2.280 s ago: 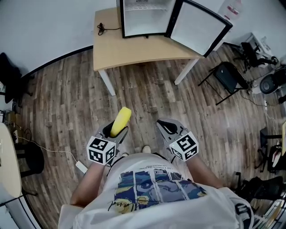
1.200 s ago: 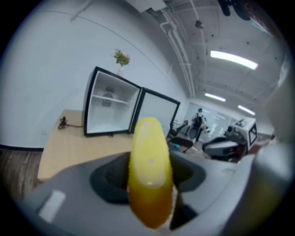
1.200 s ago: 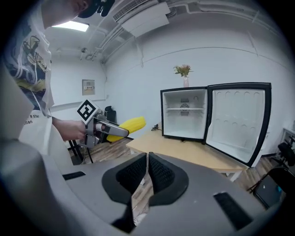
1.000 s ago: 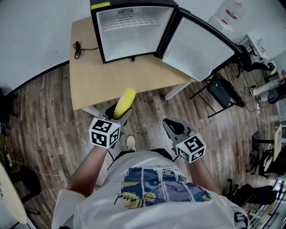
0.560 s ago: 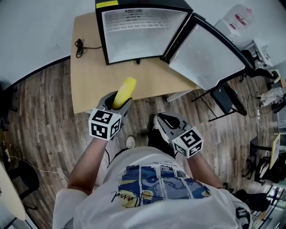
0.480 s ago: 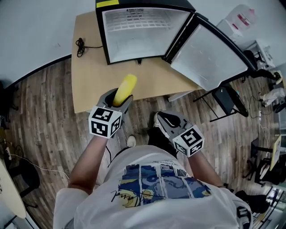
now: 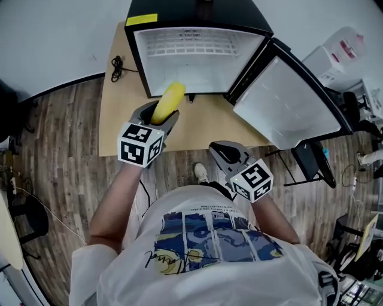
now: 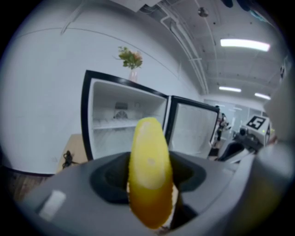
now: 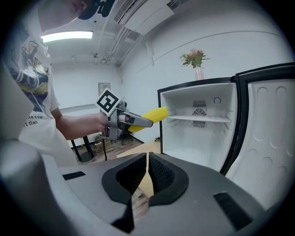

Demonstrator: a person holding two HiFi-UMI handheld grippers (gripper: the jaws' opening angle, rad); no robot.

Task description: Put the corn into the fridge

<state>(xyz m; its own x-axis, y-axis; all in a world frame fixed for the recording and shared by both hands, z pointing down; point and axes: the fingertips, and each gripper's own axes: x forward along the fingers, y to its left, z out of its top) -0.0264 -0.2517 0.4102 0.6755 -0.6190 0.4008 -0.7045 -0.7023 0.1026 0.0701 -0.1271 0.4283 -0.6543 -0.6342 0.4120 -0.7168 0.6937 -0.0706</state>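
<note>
While outstretched toward the fridge [image 7: 197,15], left hand-held gripper [image 7: 157,117] tight around corn [image 7: 168,103]

Looking down, we see a light wooden table [image 7: 114,119] at twelve o'clock, with a coiled black cable [image 7: 118,63] lying on it toward eleven. Grey-brown plank floor [image 7: 54,155] spreads round the table and meets a white wall [image 7: 60,36] at ten to eleven o'clock. At three o'clock a black chair [image 7: 310,170] stands on the floor, and at two o'clock we find a white container [image 7: 338,51] with a pink label. From lower down we make out a vase of flowers [image 8: 130,60] against the wall at twelve, and strip lights [image 8: 244,44] on the ceiling at one to two o'clock.
</note>
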